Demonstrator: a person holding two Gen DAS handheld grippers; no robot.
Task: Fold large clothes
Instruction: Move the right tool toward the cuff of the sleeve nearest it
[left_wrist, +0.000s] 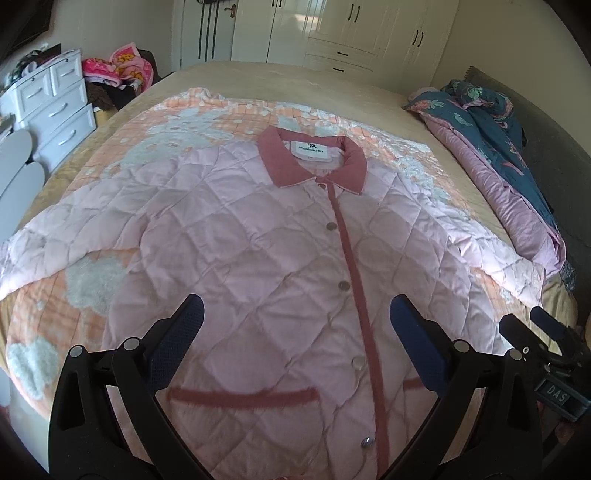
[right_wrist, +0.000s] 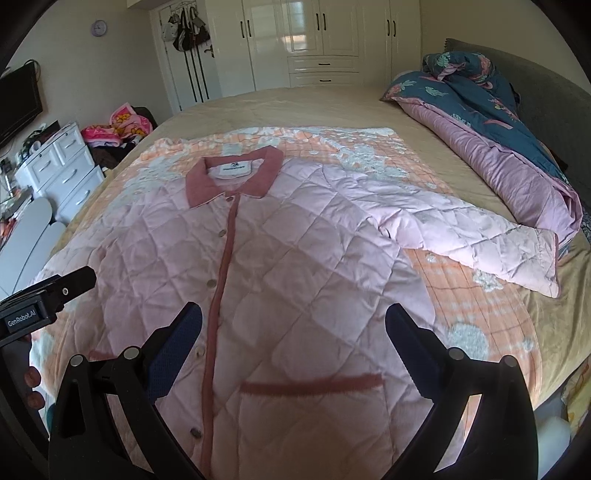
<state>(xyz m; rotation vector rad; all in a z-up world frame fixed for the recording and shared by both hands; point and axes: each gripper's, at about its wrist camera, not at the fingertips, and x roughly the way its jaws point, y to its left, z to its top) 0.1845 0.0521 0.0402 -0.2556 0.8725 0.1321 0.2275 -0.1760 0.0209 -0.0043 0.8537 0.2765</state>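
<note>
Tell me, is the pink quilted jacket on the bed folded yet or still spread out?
Spread out. The pink quilted jacket lies flat, front up and buttoned, with its sleeve stretched sideways; no part is folded over.

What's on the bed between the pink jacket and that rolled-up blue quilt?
Only bare beige bedsheet separates the jacket from the quilt, clearest in the right wrist view.

Left gripper label: you can read "GenRobot.AI" on the black plate (right_wrist: 22, 320) on its body.
Right gripper label: you see "DAS" on its small dark plate (left_wrist: 557, 394).
White neck tag (right_wrist: 234, 168) in the pink quilted jacket (right_wrist: 295, 280): print too small to read.
</note>
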